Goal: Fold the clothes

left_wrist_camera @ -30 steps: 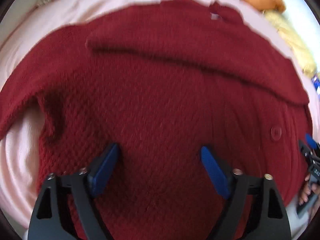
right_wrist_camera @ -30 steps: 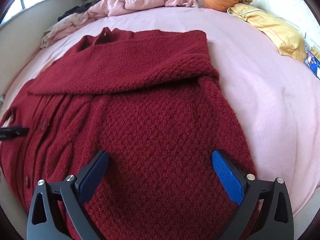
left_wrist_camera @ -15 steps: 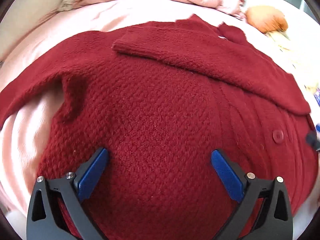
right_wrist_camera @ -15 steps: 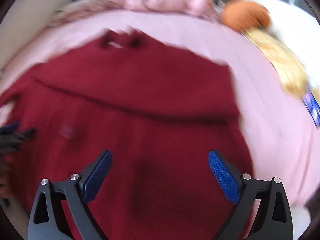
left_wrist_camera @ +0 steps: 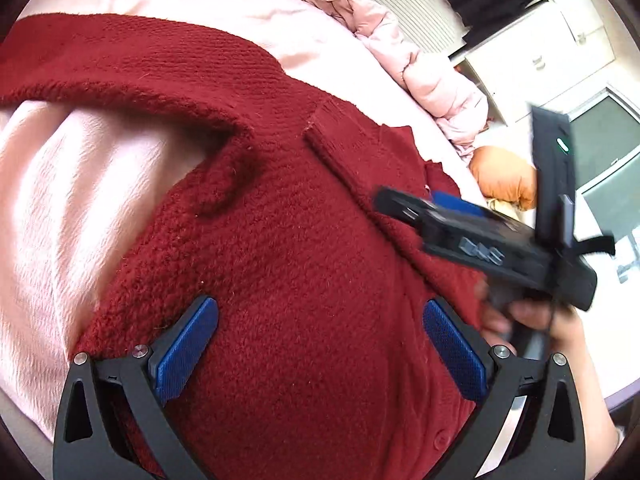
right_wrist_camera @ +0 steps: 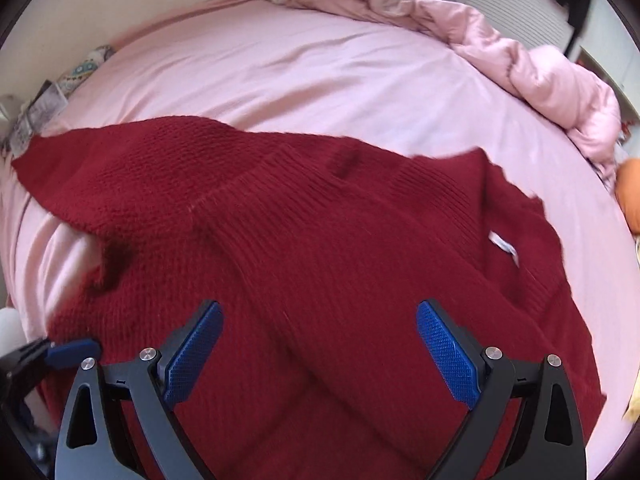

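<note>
Both tongs, left (left_wrist_camera: 320,354) and right (right_wrist_camera: 318,350), stood apart, empty, over red cardigan (left_wrist_camera: 288,248) on bed (right_wrist_camera: 320,80). Best: pinch spread sleeve (left_wrist_camera: 112,64), fold inward flat.

Black claw (left_wrist_camera: 320,344) arms, blue ribbed pads (left_wrist_camera: 186,354), silver screws.

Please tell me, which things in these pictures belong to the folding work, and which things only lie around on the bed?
Part of the job:
- red knitted cardigan, spread on the pink bed sheet
- left gripper, open above it
- right gripper, open above it

Just lying about:
- pink quilted duvet, bunched at the far edge
- orange cushion
</note>
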Available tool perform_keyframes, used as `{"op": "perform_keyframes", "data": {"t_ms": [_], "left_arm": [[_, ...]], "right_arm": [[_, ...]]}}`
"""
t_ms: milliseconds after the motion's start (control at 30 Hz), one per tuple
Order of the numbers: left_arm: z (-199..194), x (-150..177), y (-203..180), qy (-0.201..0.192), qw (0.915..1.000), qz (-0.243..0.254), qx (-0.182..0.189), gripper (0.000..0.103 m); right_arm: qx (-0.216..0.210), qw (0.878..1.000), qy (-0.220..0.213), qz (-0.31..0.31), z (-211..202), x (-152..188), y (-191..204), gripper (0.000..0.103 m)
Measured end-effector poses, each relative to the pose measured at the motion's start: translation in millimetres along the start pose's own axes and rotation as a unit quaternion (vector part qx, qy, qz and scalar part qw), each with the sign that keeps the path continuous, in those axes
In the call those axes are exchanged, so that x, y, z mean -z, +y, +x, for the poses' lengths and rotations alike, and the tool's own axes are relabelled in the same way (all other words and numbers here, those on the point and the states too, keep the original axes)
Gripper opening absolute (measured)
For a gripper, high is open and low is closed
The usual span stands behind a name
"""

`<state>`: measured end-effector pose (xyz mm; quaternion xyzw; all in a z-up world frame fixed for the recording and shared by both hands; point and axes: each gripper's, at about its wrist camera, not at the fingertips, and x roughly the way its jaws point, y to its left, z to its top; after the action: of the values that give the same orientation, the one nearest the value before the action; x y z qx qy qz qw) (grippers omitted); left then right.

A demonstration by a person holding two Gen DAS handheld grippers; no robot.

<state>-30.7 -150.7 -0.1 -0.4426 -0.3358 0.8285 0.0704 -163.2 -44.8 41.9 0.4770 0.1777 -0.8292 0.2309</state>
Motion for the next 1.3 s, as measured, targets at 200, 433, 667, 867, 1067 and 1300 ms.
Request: {"op": "perform_keyframes", "data": {"t_ms": [200, 433, 667, 867, 1067, 1300], "left_arm": [[-0.9, -0.1, -1.9, 0.0, 0.9999, 0.009, -0.005, 0.103], [-2.7, 5.3, -8.2, -0.006, 0.9989, 0.035, -0.03, 0.103], [9.9, 13.2, -24.8, -0.013, 0.9893, 0.107, -0.099, 0.103], [22.3, 24.6, -30.6, -0.022, 0.9728, 0.163, -0.163, 0.103], [39.6, 38.5, -41.7, -0.034, 0.9451, 0.22, -0.239, 0.103], [49.6, 33.9, -43.4, -0.034, 0.9417, 0.22, -0.253, 0.103]], "right_arm": [[-0.008, 0.998, 0.055, 0.023, 49.5, -18.1, -4.6, 0.052], [-0.065, 0.982, -0.025, 0.175, -21.5, 18.0, -93.4, 0.01], [0.041, 0.943, -0.09, 0.317, -120.5, 158.2, -247.6, 0.01], [0.161, 0.877, -0.099, 0.442, -211.6, 329.9, -380.4, 0.01], [0.233, 0.801, -0.105, 0.541, -273.5, 489.4, -440.3, 0.01], [0.231, 0.751, -0.104, 0.61, -270.4, 584.6, -461.1, 0.01]]}}
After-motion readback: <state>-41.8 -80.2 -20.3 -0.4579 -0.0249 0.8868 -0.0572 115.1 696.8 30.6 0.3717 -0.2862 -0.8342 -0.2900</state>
